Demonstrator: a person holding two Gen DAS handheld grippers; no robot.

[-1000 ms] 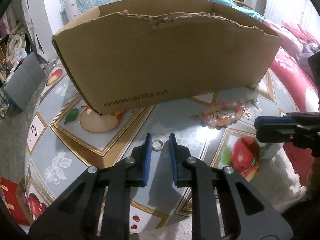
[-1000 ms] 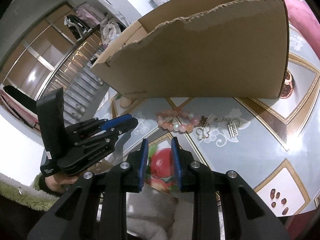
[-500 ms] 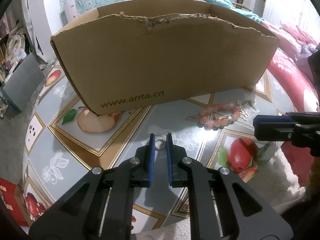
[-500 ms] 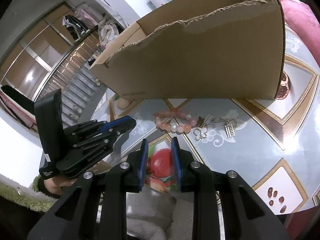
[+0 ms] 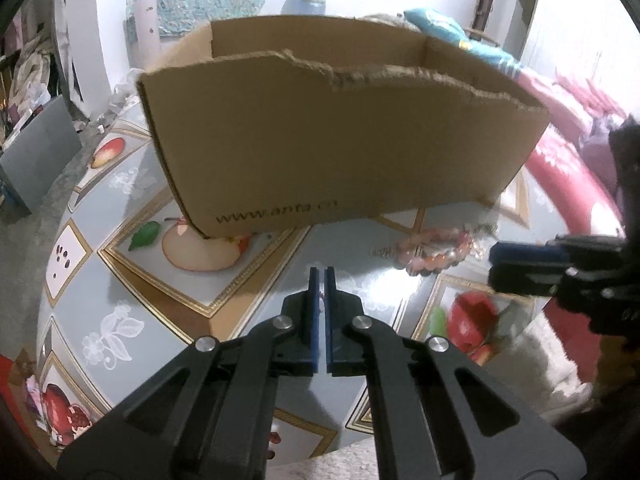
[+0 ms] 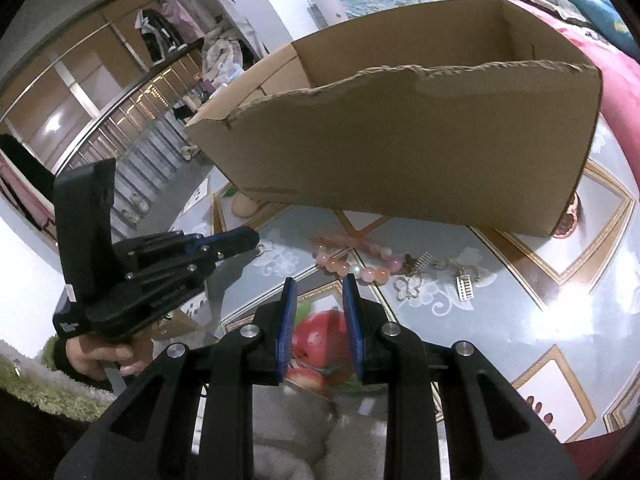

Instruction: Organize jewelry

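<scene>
Left wrist view: left gripper [image 5: 321, 276] has its blue pads pressed nearly together, a small ring [image 5: 321, 294] just visible pinched in the slit between them, above the patterned table [image 5: 132, 280]. Cardboard box [image 5: 340, 152] stands open-topped directly ahead; bead bracelet [image 5: 436, 246] lies on the table near its right front corner. Right wrist view: right gripper [image 6: 319, 300] is partly open with nothing between the pads, hovering over the table's near edge. Bracelet [image 6: 352, 258] and metal charms [image 6: 436, 276] lie just beyond. A hand [image 6: 102, 358] holds the left gripper [image 6: 244, 236] at left.
</scene>
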